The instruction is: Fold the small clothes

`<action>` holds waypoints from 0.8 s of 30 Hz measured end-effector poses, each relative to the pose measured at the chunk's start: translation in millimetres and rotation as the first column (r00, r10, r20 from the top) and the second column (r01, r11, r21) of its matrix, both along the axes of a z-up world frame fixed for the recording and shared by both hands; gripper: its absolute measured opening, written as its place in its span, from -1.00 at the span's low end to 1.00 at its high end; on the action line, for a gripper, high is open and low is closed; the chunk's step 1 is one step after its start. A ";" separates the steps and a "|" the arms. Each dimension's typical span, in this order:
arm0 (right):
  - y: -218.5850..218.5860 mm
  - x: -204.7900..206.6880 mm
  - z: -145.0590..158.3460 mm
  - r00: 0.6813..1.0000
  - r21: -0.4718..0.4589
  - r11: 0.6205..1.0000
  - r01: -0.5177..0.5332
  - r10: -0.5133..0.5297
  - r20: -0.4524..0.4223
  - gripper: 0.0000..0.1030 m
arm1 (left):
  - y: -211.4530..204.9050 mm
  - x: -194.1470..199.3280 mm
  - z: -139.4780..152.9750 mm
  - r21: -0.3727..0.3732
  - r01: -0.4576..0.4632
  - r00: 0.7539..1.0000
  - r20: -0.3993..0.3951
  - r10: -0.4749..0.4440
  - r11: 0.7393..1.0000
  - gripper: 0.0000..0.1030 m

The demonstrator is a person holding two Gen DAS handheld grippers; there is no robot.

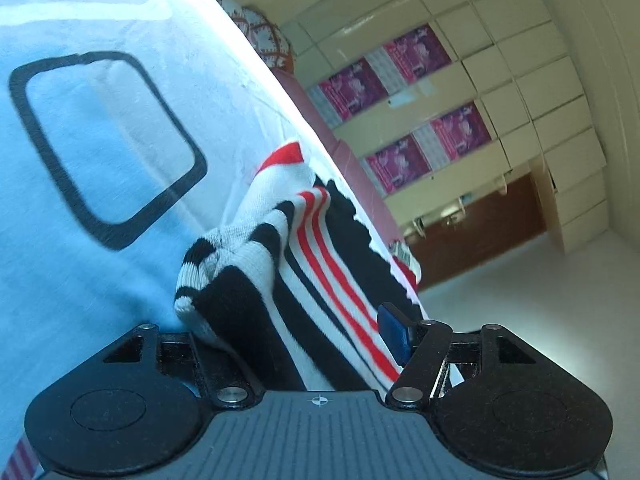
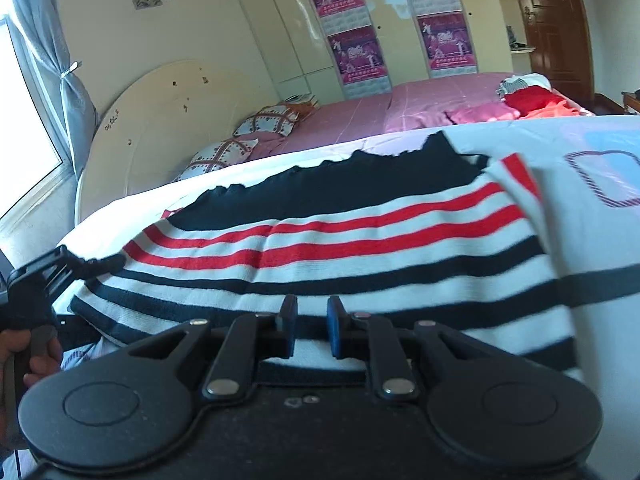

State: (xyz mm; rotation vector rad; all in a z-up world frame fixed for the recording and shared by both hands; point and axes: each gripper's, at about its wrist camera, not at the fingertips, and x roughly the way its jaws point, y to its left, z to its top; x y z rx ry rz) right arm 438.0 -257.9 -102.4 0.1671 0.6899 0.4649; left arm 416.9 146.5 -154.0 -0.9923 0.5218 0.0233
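one striped sweater, two pillows, four posters, two grippers.

Black, white, red striped knit garment; pale blue cloth

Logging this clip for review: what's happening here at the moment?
A person with handheld tongs in each hand is working on a striped knit garment lying on a pale sheet. The left tongs have the garment's bunched edge between their fingers. The right tongs sit at its near edge, fingers slightly apart. It is spread out, only partly folded.
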 end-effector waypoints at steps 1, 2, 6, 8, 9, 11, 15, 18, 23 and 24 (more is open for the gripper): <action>4.1 0.9 -0.1 1.000 0.004 1.000 -0.007 0.007 0.003 -0.69 | -2.0 1.0 -0.8 0.010 -0.013 1.000 0.008 0.012 1.000 0.19; 8.8 1.5 0.2 1.000 0.005 1.000 -0.012 0.012 0.006 -0.70 | -3.3 2.0 -2.6 0.013 -0.026 1.000 0.008 0.026 1.000 0.09; 26.1 2.2 5.0 1.000 -0.019 1.000 -0.008 0.008 0.015 -0.78 | 11.8 -6.3 -22.0 -0.081 -0.065 0.998 0.020 0.067 0.995 -0.61; 37.2 5.1 8.0 1.000 -0.047 0.999 0.000 0.000 0.018 -0.86 | 13.7 1.1 -24.3 -0.092 -0.055 0.998 0.014 0.057 0.994 -0.62; 43.4 6.5 9.2 1.000 -0.055 0.998 -0.002 0.003 0.019 -0.87 | 13.1 5.8 -22.7 -0.091 -0.054 0.998 0.002 0.055 0.994 -0.62; 57.1 8.4 11.0 1.000 -0.081 0.997 -0.006 0.009 0.025 -0.88 | 14.5 14.2 -21.7 -0.104 -0.050 0.999 -0.014 0.048 0.993 -0.61; 80.0 14.4 6.7 1.000 -0.170 0.985 0.013 -0.012 0.006 -0.90 | 17.5 25.5 -26.4 -0.127 -0.033 0.999 -0.017 0.031 0.991 -0.64; 84.6 19.3 -5.5 0.998 -0.189 0.981 0.035 -0.042 -0.036 -0.92 | 21.6 28.2 -26.7 -0.122 -0.012 1.000 -0.010 0.011 0.992 -0.71; 84.7 17.1 -11.4 0.997 -0.184 0.980 0.072 -0.077 -0.020 -0.96 | 28.2 32.5 -29.0 -0.144 0.017 1.000 0.008 -0.016 0.989 -0.71; 84.4 16.8 -12.1 0.997 -0.184 0.980 0.075 -0.079 -0.017 -0.96 | 29.3 34.8 -29.9 -0.150 0.025 1.000 0.002 -0.025 0.988 -0.71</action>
